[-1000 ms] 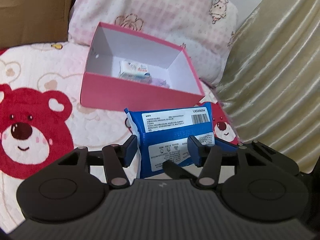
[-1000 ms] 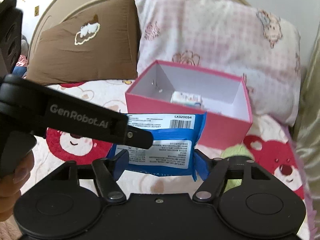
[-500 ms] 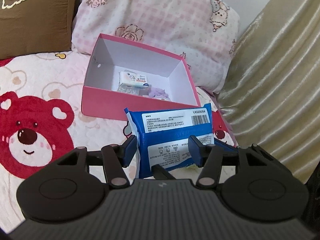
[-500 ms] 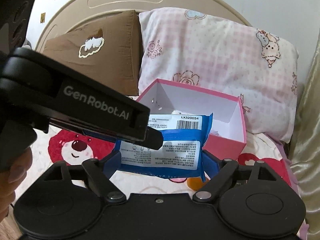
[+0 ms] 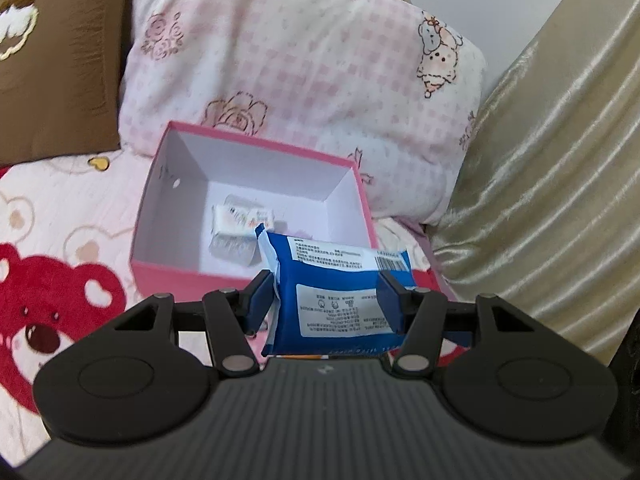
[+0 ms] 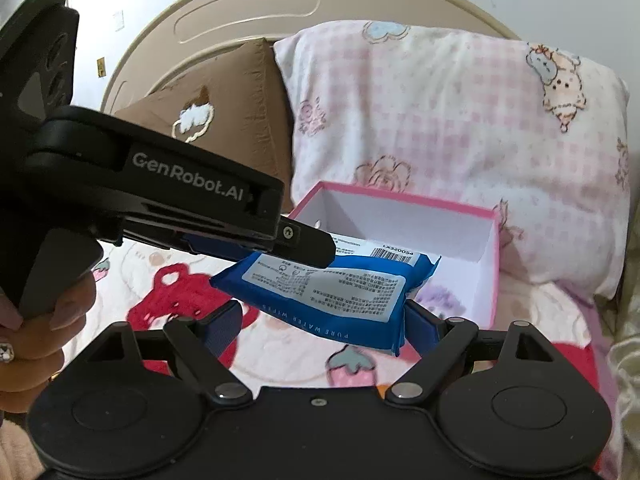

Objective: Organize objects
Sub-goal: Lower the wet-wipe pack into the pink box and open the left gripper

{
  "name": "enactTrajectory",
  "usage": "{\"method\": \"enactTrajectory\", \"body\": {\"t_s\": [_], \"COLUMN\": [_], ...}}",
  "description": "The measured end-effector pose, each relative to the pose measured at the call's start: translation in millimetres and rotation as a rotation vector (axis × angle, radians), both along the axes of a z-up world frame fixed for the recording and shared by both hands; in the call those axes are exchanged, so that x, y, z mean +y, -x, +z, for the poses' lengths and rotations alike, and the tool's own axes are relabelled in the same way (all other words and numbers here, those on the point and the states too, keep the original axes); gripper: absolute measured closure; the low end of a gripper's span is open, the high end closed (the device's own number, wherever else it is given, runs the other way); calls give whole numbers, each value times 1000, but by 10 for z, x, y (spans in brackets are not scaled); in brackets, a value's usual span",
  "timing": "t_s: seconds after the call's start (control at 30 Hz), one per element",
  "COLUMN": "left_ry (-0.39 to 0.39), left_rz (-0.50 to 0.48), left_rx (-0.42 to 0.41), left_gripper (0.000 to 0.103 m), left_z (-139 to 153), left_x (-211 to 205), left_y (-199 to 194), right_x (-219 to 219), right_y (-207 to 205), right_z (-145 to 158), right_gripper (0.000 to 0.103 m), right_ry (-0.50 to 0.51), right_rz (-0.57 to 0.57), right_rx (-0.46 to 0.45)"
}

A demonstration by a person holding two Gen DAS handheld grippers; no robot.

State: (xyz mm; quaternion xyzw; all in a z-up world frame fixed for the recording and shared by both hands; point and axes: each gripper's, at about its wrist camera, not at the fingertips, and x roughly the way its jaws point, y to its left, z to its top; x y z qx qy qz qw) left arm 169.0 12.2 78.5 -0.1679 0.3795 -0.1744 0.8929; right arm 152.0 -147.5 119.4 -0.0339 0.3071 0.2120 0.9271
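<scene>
On a bed covered by a pink quilt (image 5: pixel 72 208) printed with red bears, an open pink box (image 5: pixel 248 276) sits in front of a pink checked pillow (image 5: pixel 320 72) and a brown pillow (image 5: pixel 52 72).

The left tool (image 5: pixel 326 304) is clamped on a blue pack of wet wipes (image 5: pixel 340 300), its two blue pads pressing the pack's short sides. The pack is off the bed, tilted, and its far edge reaches over the near wall of the box.

Seen from the right wrist, the right tool (image 6: pixel 324 324) is spread wide under the same wipes pack (image 6: pixel 328 284). Its right pad sits close against the pack's end and its left pad stands clear, so it does not grip. A person's hand (image 6: pixel 44 320) holds the left tool's handle at the left edge of that view.

Inside the box lies a small white packet (image 5: pixel 240 224). Something pale purple (image 6: pixel 438 298) shows on the box floor; what it is cannot be told.

The step in hand appears to be carrying the wipes into the box. The next move likely calls for bringing the pack fully past the near wall, lowering it onto free floor beside the packet, then loosening the left tool.
</scene>
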Motion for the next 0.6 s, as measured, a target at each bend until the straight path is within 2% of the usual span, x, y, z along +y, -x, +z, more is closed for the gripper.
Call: {"method": "enactTrajectory", "body": {"t_s": [0.1, 0.13, 0.33, 0.4, 0.47, 0.6], "left_ry": [-8, -16, -101, -96, -81, -13], "left_rz": [8, 5, -15, -7, 4, 27], "left_rx": [-9, -17, 52, 69, 84, 125], "left_gripper": [50, 53, 55, 55, 55, 56], "left_z": [-15, -19, -179, -236, -286, -431], "left_x": [-90, -120, -221, -235, -243, -298], "left_y": [-172, -226, -605, -740, -889, -1238], "right_x": [-57, -77, -232, -255, -259, -321], "right_y": [-169, -216, -461, -556, -675, -977], "right_z": [-13, -24, -115, -145, -177, -258], "right_gripper": [19, 23, 45, 48, 56, 58], "right_ry": [20, 30, 15, 15, 43, 121], "right_rz": [-2, -9, -31, -31, -33, -23], "right_rx": [20, 21, 5, -4, -24, -58]}}
